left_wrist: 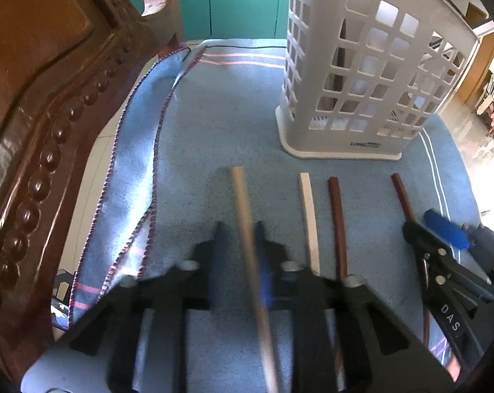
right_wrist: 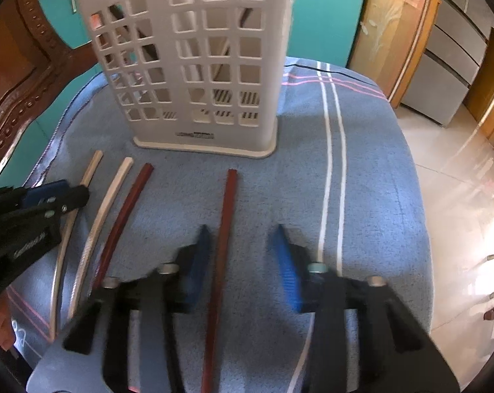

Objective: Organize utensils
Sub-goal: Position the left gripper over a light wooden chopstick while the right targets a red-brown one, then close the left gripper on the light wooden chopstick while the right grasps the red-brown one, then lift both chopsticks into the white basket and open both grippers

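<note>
Several chopsticks lie side by side on a blue cloth (left_wrist: 230,114) in front of a pale grey slotted utensil holder (left_wrist: 361,65) (right_wrist: 194,65). My left gripper (left_wrist: 239,229) is shut on the pale wooden chopstick (left_wrist: 238,190), the leftmost one. To its right lie a white chopstick (left_wrist: 307,203) and a dark red chopstick (left_wrist: 337,209). My right gripper (right_wrist: 243,232) stands open astride a second dark red chopstick (right_wrist: 227,203), which lies nearer the left pad; neither pad presses on it. Dark and pale sticks show through the holder's slots.
A carved brown wooden frame (left_wrist: 34,98) rises close on the left of the cloth. Teal cabinet doors (left_wrist: 230,0) stand behind. The cloth's right edge drops to a shiny tiled floor (right_wrist: 459,196). The two grippers sit close together, side by side.
</note>
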